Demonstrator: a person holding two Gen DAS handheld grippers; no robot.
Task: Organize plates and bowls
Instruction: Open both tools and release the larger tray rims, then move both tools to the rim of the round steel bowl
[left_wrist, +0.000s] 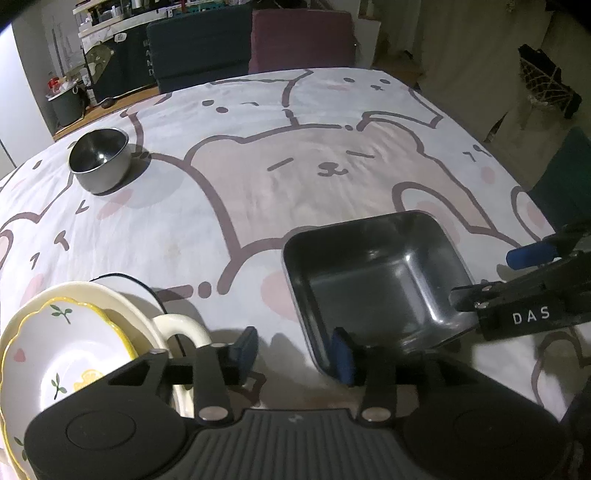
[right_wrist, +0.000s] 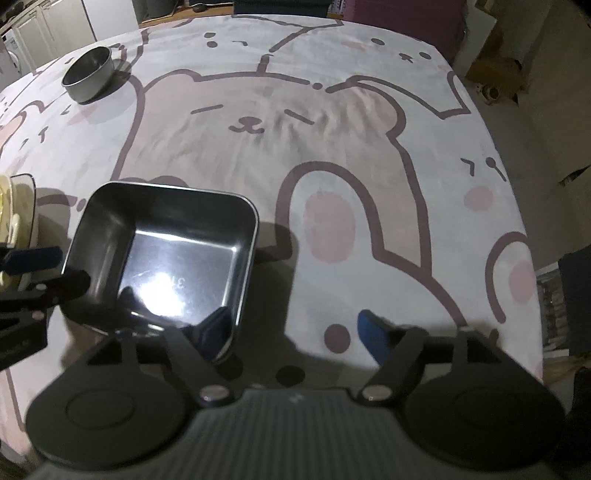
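Note:
A square dark metal tray (left_wrist: 376, 280) (right_wrist: 166, 251) rests on the bear-print tablecloth. My left gripper (left_wrist: 293, 354) (right_wrist: 51, 271) is open astride the tray's near-left corner wall, one blue pad inside and the other well outside. My right gripper (right_wrist: 293, 332) (left_wrist: 495, 275) stands wide open at the tray's near-right corner, its left pad inside the rim and its right pad over the cloth. A round steel bowl (left_wrist: 99, 158) (right_wrist: 88, 74) sits far left. A floral plate (left_wrist: 55, 350) lies on a cream plate (left_wrist: 122, 306) beside a cream handled dish (left_wrist: 177, 328) (right_wrist: 14, 206).
The tablecloth (left_wrist: 295, 166) (right_wrist: 369, 147) covers the whole table. Dark and purple chair backs (left_wrist: 299, 37) stand at the far edge. A teal seat (left_wrist: 565, 173) is by the right edge. Shelves and clutter line the far left wall.

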